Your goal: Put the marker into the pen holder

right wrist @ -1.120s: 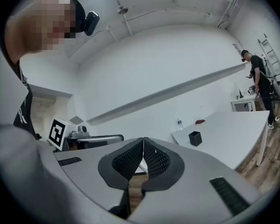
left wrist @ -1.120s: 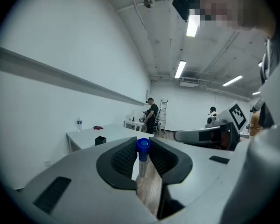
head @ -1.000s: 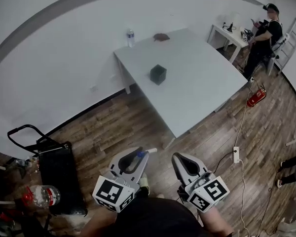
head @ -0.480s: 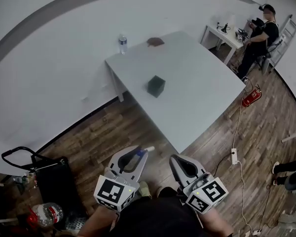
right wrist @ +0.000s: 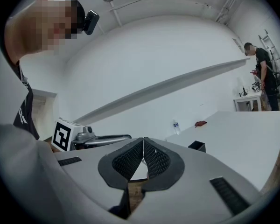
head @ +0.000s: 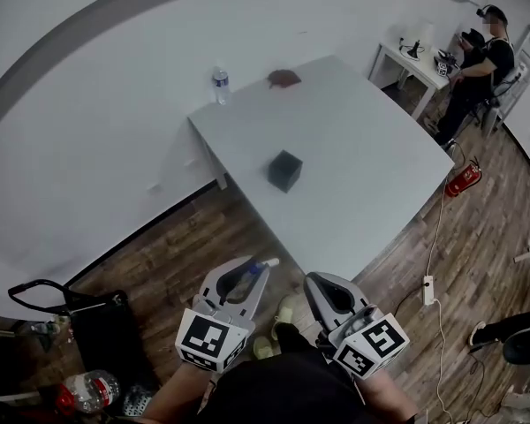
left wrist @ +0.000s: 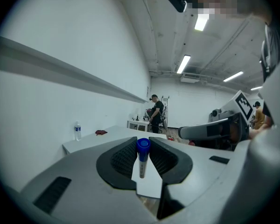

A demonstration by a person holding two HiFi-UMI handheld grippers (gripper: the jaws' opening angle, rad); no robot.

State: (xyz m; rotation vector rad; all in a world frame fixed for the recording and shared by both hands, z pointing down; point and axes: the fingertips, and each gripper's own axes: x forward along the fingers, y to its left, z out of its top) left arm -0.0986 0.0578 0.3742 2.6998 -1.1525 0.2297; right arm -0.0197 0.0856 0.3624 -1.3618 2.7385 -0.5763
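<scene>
The marker (left wrist: 142,155), white with a blue cap, stands up between the pads of my left gripper (left wrist: 142,158), which is shut on it. In the head view the marker's end (head: 267,263) pokes out past the left gripper (head: 246,278), low in the frame over the wooden floor. Beside it, my right gripper (head: 325,291) is shut with nothing in it; its pads (right wrist: 151,161) meet. The pen holder (head: 283,170), a small black open box, sits on the white table (head: 362,184) well ahead of both grippers. It also shows in the right gripper view as a pen holder (right wrist: 197,146) past the jaws.
A water bottle (head: 220,86) and a small reddish thing (head: 283,79) sit at the table's far edge. A person (head: 481,60) stands by a small desk at far right. A red fire extinguisher (head: 464,182), a power strip (head: 427,288) and a black cart (head: 97,325) are on the floor.
The table and pen holder have drifted lower in the head view, nearer to me. Both grippers keep their places, and the left one still holds the marker.
</scene>
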